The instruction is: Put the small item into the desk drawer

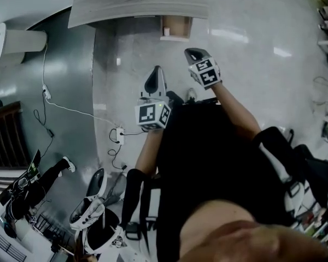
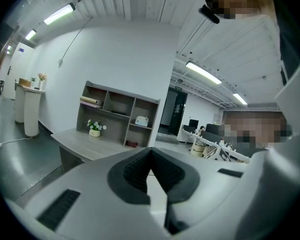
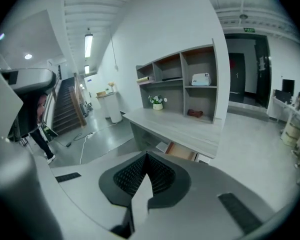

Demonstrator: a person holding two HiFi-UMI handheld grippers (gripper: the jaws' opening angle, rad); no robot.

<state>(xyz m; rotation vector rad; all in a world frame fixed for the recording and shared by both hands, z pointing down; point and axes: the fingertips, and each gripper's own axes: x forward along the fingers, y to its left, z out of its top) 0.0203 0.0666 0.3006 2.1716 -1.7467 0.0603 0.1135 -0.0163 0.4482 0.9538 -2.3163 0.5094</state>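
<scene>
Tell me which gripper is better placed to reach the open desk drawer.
Probably the right. In the head view the right gripper is nearer the open drawer than the left gripper, and its own view faces the drawer. Both jaws are shut, empty.

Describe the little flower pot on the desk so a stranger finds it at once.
Start at the grey desk against the white wall, with a shelf unit on its back edge. In the unit's bottom left bay stands a small pale pot of white flowers, the only plant there; bays to its right hold a white box and a dark red thing.
</scene>
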